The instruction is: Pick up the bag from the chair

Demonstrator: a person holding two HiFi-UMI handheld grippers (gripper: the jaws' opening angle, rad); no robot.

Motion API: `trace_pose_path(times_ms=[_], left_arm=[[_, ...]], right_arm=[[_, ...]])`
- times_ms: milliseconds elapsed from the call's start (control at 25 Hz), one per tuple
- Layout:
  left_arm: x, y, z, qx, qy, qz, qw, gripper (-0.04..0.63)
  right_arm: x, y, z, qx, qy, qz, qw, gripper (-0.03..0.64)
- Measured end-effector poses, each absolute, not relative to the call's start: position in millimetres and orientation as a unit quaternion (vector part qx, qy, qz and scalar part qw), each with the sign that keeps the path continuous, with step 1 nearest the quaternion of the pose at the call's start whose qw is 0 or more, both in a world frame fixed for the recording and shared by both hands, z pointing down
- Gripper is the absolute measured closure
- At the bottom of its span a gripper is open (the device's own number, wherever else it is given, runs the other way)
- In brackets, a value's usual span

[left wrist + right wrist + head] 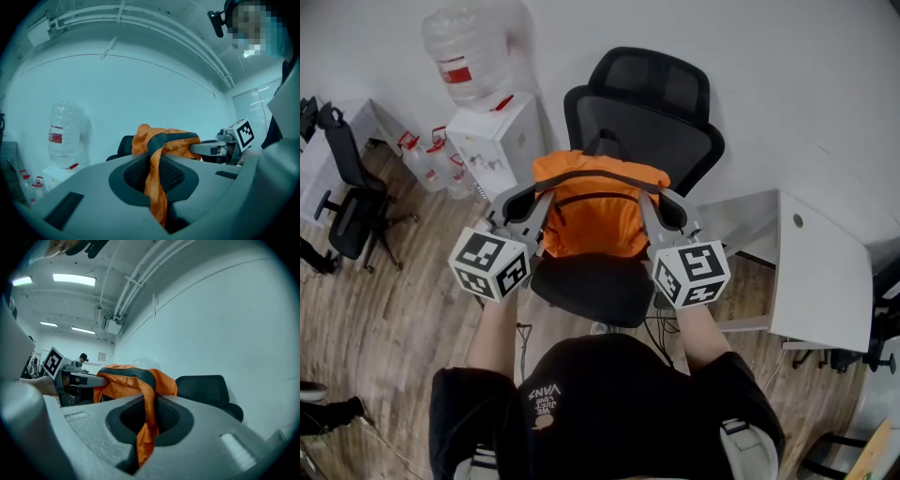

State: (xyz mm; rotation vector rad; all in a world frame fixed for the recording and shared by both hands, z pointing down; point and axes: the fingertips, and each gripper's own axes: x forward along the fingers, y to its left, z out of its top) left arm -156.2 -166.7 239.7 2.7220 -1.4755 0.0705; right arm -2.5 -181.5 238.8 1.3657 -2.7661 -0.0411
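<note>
You hold the orange bag (595,220) at the centre of the frame, just above the chair (591,286) seat; left gripper (544,197) and right gripper (652,201) have narrow jaws pinching its fabric on each side, probably to share the weight

The orange bag (598,217) with dark trim stands upright over the back of the black mesh chair (645,122)'s seat, in front of the backrest. Its fabric is pinched at either side by the left hand-held gripper (536,208) and right hand-held gripper (661,211). Whether it clears the seat cannot be told.
</note>
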Motion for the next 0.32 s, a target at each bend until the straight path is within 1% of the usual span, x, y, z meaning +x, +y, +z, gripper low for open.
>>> trace_pose_path(times_ms=[320], left_arm=[[-159.0, -171.5, 245.0, 0.880, -0.473, 0.025, 0.026, 0.558]], right_arm=[[-5.4, -186.6, 243.8, 0.447, -0.894, -0.014, 0.033, 0.603]])
